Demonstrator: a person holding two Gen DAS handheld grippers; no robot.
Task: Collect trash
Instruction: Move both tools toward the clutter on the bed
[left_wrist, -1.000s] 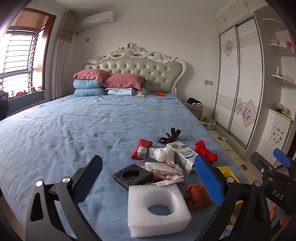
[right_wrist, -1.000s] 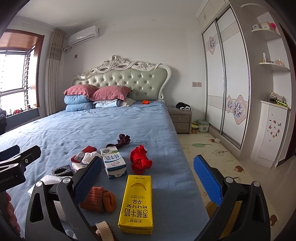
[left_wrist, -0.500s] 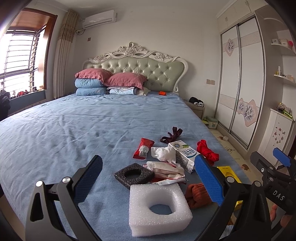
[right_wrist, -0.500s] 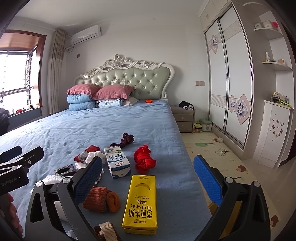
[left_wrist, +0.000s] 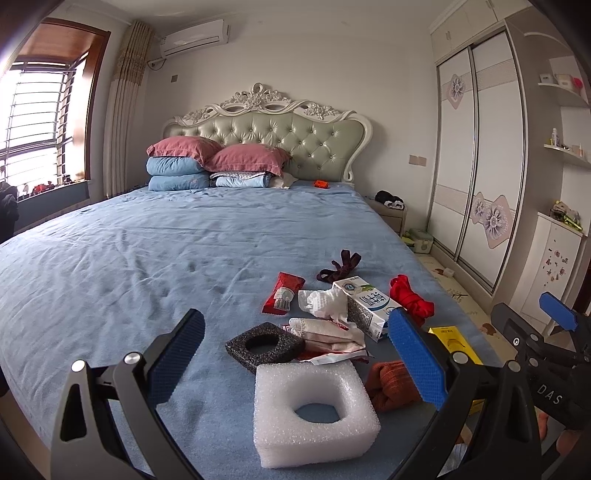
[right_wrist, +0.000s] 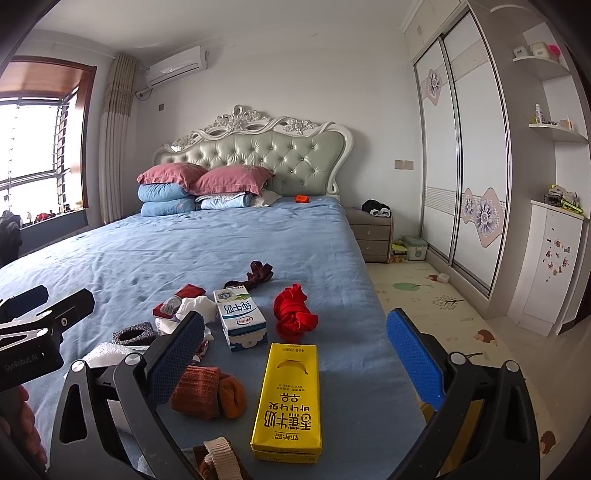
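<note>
The left gripper (left_wrist: 295, 354) and the right gripper (right_wrist: 293, 354) are both hanging wide open and holding nothing, little changed from a second ago. A white foam block with a hole (left_wrist: 314, 410) is lying on the blue bedsheet (left_wrist: 147, 258) just below the left one. A yellow drink carton (right_wrist: 288, 398) is lying closed between the right fingers, beside a white-and-blue milk carton (right_wrist: 240, 319); their contents are hidden. An orange knitted sock (right_wrist: 207, 391) is sitting partly covered.

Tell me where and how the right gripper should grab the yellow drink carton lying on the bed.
Grip the yellow drink carton across its two long narrow sides, near the middle, coming down from above. It lies flat on the blue bedsheet with its length pointing roughly away from the right gripper, whose open jaws look wide enough to straddle it. The orange socks beside it leave a small gap.
</note>
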